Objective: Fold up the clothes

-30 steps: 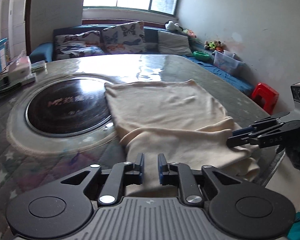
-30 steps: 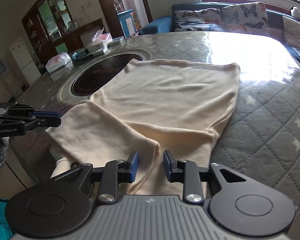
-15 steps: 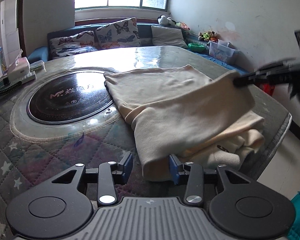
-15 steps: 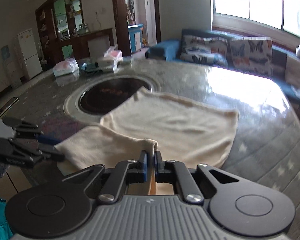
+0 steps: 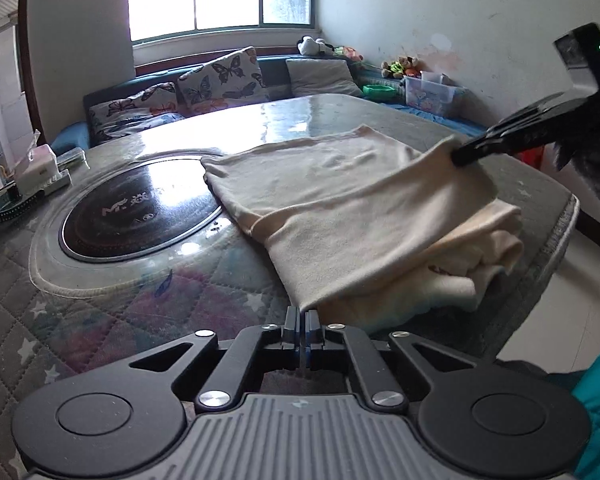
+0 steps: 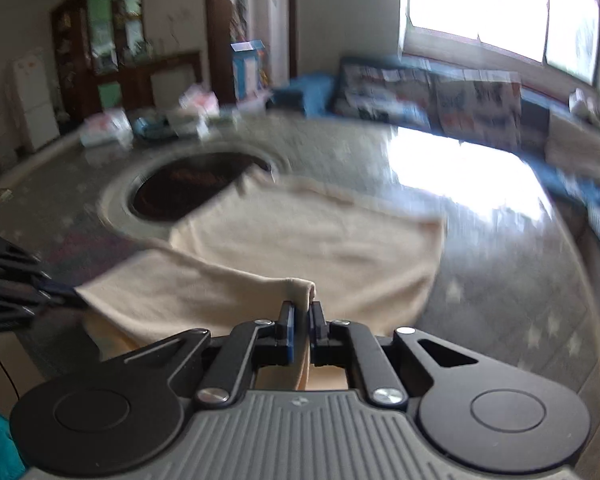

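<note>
The cream garment (image 5: pixel 352 208) lies on the quilted table (image 5: pixel 80 320), its near flap raised off the surface, one corner pinched in the closed left gripper (image 5: pixel 300 320) and the other in the closed right gripper (image 6: pixel 301 316).

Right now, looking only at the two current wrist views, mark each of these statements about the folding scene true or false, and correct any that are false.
1. Both grippers are shut on the cream garment. True: the left gripper and the right gripper each pinch its near edge.
2. The garment lies wholly on the floor. False: its far part rests on the table, with the near edge lifted.
3. The far corner of the garment overlaps the dark round cooktop. True.
4. The cushions behind the table show stripes. False: they show butterflies.
5. The left gripper hangs open above the cooktop. False: it is shut on the garment's corner.
</note>
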